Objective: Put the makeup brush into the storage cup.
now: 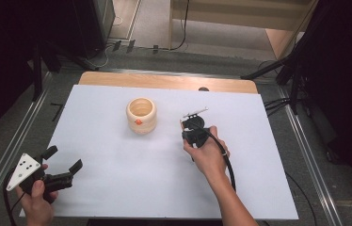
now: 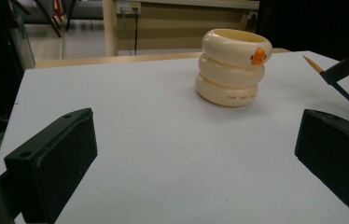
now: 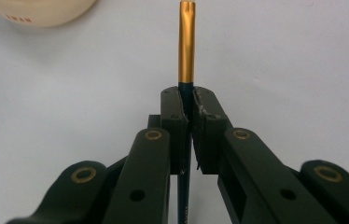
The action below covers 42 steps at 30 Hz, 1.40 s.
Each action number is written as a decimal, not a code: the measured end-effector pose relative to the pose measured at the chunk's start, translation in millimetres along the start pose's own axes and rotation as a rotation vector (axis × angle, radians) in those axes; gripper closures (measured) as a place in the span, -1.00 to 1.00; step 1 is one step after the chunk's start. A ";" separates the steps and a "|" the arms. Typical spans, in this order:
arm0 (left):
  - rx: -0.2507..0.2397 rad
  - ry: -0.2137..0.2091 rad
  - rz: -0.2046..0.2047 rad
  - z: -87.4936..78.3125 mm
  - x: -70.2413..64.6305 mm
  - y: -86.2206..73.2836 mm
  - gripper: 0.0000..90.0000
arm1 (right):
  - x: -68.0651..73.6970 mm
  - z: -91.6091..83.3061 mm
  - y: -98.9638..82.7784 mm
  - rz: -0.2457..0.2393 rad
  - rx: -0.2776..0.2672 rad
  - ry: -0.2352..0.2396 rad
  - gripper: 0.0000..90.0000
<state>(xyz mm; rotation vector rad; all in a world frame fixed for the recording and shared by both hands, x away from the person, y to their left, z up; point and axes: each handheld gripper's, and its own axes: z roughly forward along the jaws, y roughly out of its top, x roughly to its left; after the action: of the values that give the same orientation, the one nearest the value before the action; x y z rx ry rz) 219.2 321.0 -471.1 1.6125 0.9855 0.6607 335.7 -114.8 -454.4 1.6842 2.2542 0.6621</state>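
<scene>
Right gripper (image 3: 189,100) clamps a slim pen with dark barrel and gold metal end (image 3: 186,42); its jaws are closed on the barrel, whose tip runs off the top of the right gripper view and whose rear end is hidden under the jaws. Cream ribbed ceramic holder with orange duck beak (image 1: 141,115) stands on the white table sheet (image 1: 117,160) just left of the pen, inside unreadable. Left gripper (image 1: 62,158) rests at the near left corner, jaws wide apart, holding nothing.

Bright even light on table (image 1: 117,188) — dark edges, pics soft.
</scene>
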 end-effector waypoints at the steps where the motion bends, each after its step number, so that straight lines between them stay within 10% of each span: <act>1: -0.001 0.001 0.000 -0.1 0.2 0.0 -1.00 | 0.6 -1.4 -0.3 0.000 -0.017 0.004 0.88; 42: -0.002 0.002 0.000 -0.8 1.8 0.1 -1.00 | -0.4 -21.4 -2.6 0.036 -0.518 0.179 0.88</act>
<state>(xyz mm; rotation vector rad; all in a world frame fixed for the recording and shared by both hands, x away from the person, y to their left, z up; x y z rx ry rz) 219.5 322.9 -471.0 1.6099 0.9862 0.6630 323.8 -120.2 -437.2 1.4519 1.9253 1.3164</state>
